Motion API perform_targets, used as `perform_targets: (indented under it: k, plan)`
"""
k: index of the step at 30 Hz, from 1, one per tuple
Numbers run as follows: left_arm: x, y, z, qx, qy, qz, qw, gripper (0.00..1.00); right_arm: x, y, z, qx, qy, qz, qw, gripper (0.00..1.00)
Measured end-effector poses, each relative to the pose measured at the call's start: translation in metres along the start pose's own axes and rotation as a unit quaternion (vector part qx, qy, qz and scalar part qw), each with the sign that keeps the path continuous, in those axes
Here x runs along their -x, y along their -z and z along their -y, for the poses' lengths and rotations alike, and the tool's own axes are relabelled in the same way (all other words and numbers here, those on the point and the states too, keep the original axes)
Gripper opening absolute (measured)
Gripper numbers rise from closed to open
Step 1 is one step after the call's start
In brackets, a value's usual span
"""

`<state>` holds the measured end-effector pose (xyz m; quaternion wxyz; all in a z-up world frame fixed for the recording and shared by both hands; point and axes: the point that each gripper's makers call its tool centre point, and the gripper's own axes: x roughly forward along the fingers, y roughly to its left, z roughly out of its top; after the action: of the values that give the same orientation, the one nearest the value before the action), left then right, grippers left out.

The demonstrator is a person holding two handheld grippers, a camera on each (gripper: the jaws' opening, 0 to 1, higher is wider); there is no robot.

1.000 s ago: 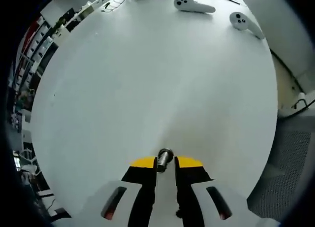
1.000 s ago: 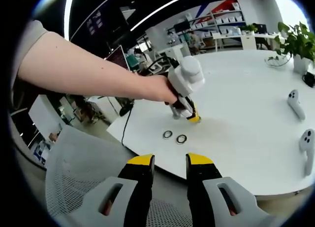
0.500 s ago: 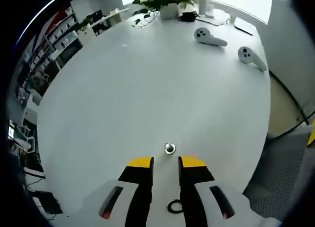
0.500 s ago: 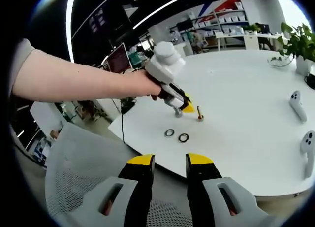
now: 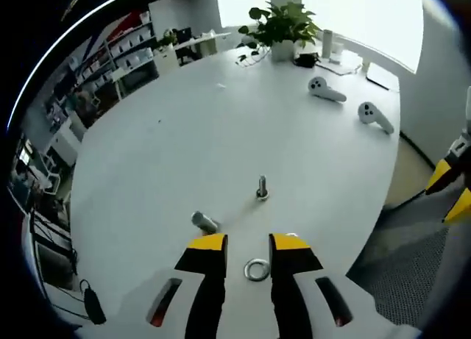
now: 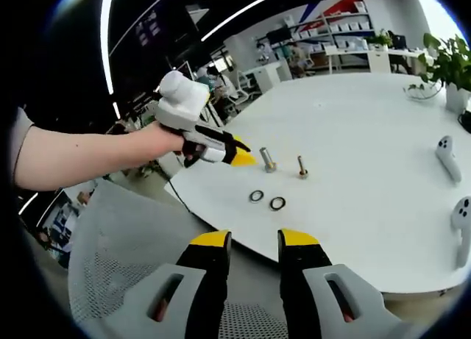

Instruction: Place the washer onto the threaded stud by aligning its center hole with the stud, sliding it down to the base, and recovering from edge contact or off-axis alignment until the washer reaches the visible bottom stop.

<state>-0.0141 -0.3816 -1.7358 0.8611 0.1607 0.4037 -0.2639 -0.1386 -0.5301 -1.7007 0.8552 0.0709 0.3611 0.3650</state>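
Closest to the left gripper (image 5: pixel 248 242), whose jaws stand apart and empty, a washer (image 5: pixel 257 269) lies flat on the white counter (image 5: pixel 184 126) between them. Just beyond, a loose bolt (image 5: pixel 204 221) lies on its side, and the threaded stud (image 5: pixel 262 187) stands upright. Farther off rest two white controllers (image 5: pixel 326 90). The right gripper (image 6: pixel 253 239), jaws apart, hangs over a mesh chair (image 6: pixel 118 251).
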Motion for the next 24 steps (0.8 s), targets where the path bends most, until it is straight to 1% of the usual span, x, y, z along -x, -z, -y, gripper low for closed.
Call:
perform_targets:
  k: [3,4,5,7,8,11,12,14,17,20,23,24]
  plan:
    - [0.012,0.015,-0.009,0.014,-0.005,-0.007,0.9999,0.2,0.001,0.002,0.002,-0.005,0.006,-0.004,1.0,0.28]
    - [0.02,0.017,-0.011,0.022,-0.007,-0.001,0.9997,0.2,0.001,0.002,0.004,-0.008,0.009,-0.003,0.9999,0.28]
    - [0.029,0.017,-0.014,0.028,-0.01,0.012,0.9995,0.2,0.001,0.002,0.005,-0.009,0.01,-0.003,0.9999,0.28]
    - [0.043,0.02,-0.021,0.03,-0.015,0.024,0.9992,0.2,0.002,0.002,0.004,-0.004,0.013,-0.005,0.9999,0.28]
    - [0.048,0.023,-0.023,0.03,-0.017,0.026,0.9991,0.2,0.002,0.003,0.004,0.01,0.015,-0.008,0.9998,0.28]
    - [0.062,0.036,-0.029,0.04,-0.017,0.029,0.9986,0.2,0.001,0.007,0.002,0.011,0.011,-0.021,0.9997,0.29]
    - [0.066,0.038,-0.029,0.044,-0.017,0.033,0.9984,0.2,0.001,0.008,0.003,0.014,0.012,-0.022,0.9996,0.29]
    - [0.077,0.04,-0.027,0.062,-0.012,0.053,0.9966,0.21,0.001,0.006,0.004,0.017,0.016,-0.018,0.9995,0.3]
    - [0.089,0.046,-0.024,0.062,-0.011,0.061,0.9962,0.21,0.002,0.005,0.005,0.024,0.02,-0.018,0.9994,0.3]
    - [0.101,0.055,-0.021,0.068,-0.005,0.072,0.9951,0.22,0.002,0.008,0.006,0.03,0.025,-0.027,0.9989,0.3]
    - [0.111,0.058,-0.018,0.09,0.006,0.085,0.9923,0.23,0.001,0.01,0.009,0.03,0.033,-0.035,0.9984,0.3]
    - [0.116,0.059,-0.017,0.087,0.008,0.083,0.9927,0.24,0.002,0.011,0.01,0.03,0.035,-0.036,0.9983,0.3]
